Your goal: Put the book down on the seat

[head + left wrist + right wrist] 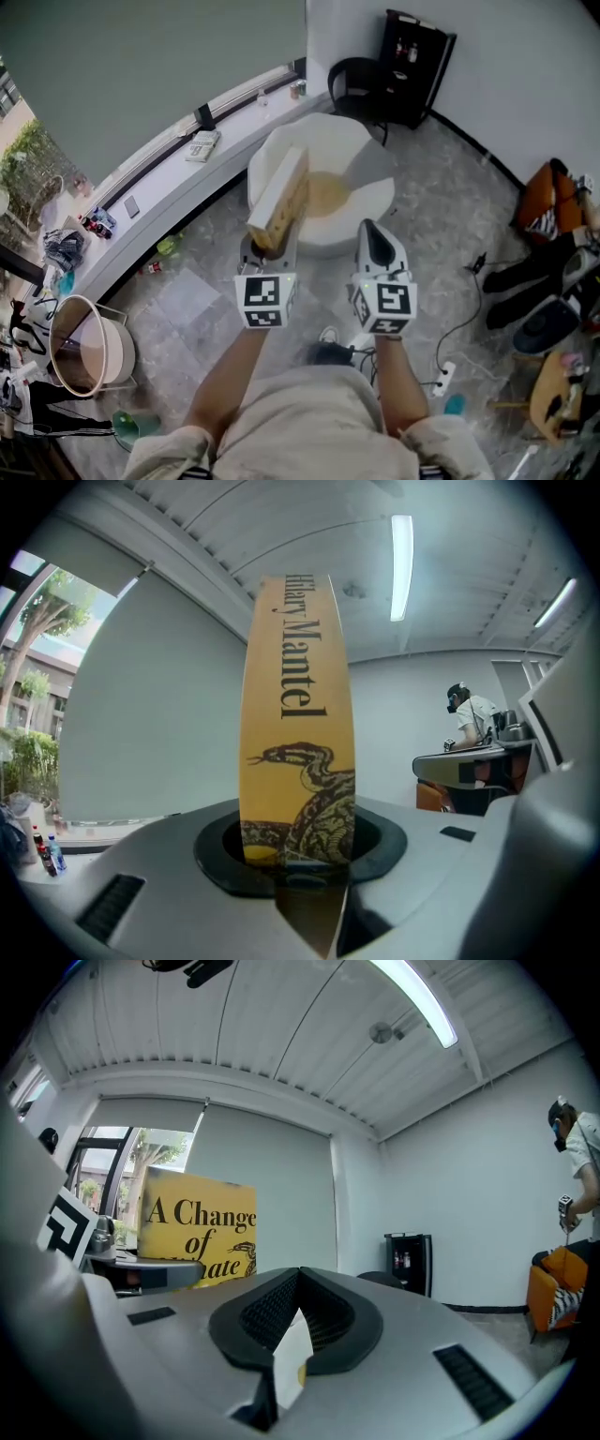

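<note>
Book (pixel 281 199) held upright in left claw (pixel 270 247), in front of the round white seat (pixel 349 150).
Left claw clamped on the book's lower end; right claw (pixel 375 236) closed, empty. Seat stands on grey stone floor (pixel 187 309) beside the long window ledge (pixel 178 183); black cabinet (pixel 415 66) in far corner.

We see that the book (pixel 298 714) has a smooth yellow paper jacket, faintly glossy, and matt cream page edges. The left gripper (pixel 298 853) and right gripper (pixel 298 1321) are matt grey plastic with black ribbed pads (pixel 260 1313). The seat (pixel 361 155) looks smooth matt white, perhaps moulded plastic. The floor (pixel 450 187) is polished grey stone tile.
</note>
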Demonstrator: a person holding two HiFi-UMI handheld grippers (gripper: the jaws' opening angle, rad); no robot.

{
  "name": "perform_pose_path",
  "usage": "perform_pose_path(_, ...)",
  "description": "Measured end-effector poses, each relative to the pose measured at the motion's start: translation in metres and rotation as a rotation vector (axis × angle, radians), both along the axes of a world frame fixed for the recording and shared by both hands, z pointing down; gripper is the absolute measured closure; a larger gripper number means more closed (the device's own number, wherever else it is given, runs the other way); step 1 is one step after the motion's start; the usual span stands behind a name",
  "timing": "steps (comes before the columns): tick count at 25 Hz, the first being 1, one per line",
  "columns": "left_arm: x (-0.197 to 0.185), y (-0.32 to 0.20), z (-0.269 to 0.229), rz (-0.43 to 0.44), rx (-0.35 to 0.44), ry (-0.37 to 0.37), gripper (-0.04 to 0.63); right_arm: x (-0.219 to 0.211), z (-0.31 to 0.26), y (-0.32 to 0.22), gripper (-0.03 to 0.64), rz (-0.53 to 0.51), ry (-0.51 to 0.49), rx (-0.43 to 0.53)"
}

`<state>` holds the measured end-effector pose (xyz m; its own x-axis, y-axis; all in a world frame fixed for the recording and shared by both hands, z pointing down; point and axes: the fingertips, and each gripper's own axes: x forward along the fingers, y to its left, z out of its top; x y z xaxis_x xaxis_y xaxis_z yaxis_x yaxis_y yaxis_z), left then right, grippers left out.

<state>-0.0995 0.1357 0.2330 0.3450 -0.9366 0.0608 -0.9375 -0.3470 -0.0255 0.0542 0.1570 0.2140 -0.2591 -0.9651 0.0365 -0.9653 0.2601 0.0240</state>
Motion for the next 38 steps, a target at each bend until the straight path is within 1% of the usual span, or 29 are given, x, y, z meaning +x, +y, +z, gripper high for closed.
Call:
perform_pose_path(9, 0.05, -0.105, -0.005, -0.039, -0.008, 0.002, 0.44, 0.055, -0.001, -0.106, 0.614, -0.03, -0.001, -0.017)
perform_pose_path(14, 0.074, -0.147, 0.001, -0.059, -0.011, -0.003, 0.44, 0.085, 0.009, -0.149, 0.614, -0.04, -0.011, -0.035)
perform_pose_path(21, 0.076, -0.178, 0.009, -0.079, -0.032, -0.006, 0.44, 0.089, 0.02, -0.181, 0.614, -0.056, -0.021, -0.056)
perform_pose_path(26, 0.07, -0.211, 0.021, -0.078, -0.051, 0.001, 0.44, 0.082, 0.031, -0.211, 0.614, -0.059, 0.014, -0.075)
perform_pose_path(32, 0.07, -0.271, 0.029, -0.049, -0.041, 0.021, 0.44, 0.089, 0.037, -0.264, 0.614, -0.013, 0.026, -0.067)
perform_pose_path(38, 0.058, -0.351, 0.036, -0.021, -0.053, 0.039, 0.44, 0.081, 0.039, -0.341, 0.614, 0.024, 0.041, -0.07)
